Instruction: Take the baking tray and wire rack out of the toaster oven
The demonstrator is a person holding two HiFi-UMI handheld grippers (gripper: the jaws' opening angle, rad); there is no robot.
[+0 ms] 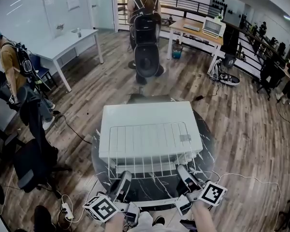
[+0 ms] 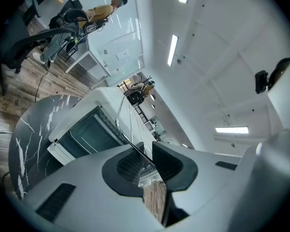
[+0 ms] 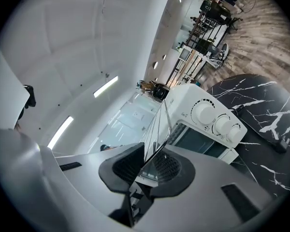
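Tools [image 1: 124, 178] [image 1: 182, 172] clamp wire rack [image 1: 150, 149], toaster oven [image 1: 135, 112] beneath

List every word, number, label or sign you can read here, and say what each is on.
No text can be read in any view.
Toaster oven: small print beside the knobs, too small to read.
Left cube, right cube: black-and-white square markers, no letters.
Wall notice: too blurred to read.
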